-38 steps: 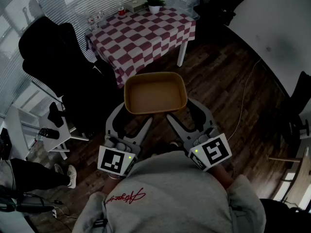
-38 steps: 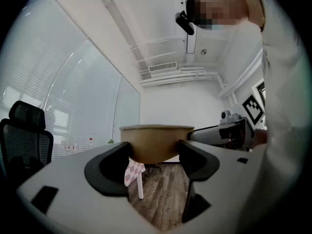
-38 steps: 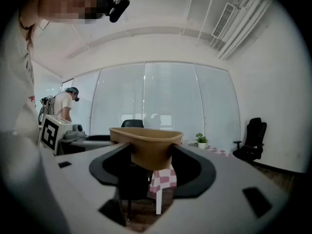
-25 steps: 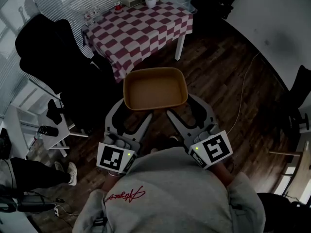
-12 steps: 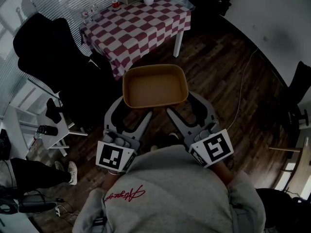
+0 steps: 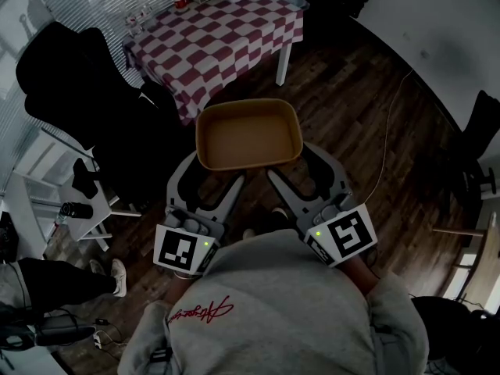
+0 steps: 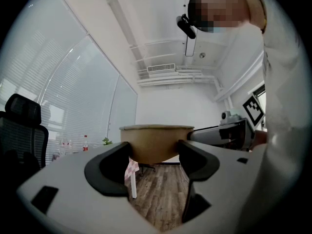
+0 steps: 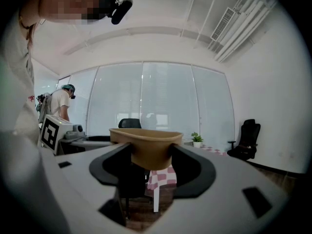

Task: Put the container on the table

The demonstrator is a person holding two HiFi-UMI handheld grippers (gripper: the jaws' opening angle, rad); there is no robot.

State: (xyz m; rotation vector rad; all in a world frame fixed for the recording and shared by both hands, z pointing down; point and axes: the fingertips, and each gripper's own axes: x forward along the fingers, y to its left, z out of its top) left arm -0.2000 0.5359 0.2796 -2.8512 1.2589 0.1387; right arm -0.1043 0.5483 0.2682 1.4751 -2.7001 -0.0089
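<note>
Carry stage: my L gripper (image 6: 209,178) & R gripper (image 6: 298,170) each clamp a near corner of the container (image 6: 248,135), held over the floor (image 6: 351,116). Checkered table (image 6: 219,33) lies far ahead; set-down not yet done.

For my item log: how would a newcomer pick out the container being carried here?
In the head view, find the checkered table, then look nearer, above the dark wood floor. There the left gripper and right gripper both clamp the container. It is the only tan, shallow, empty tray with rounded corners.
</note>
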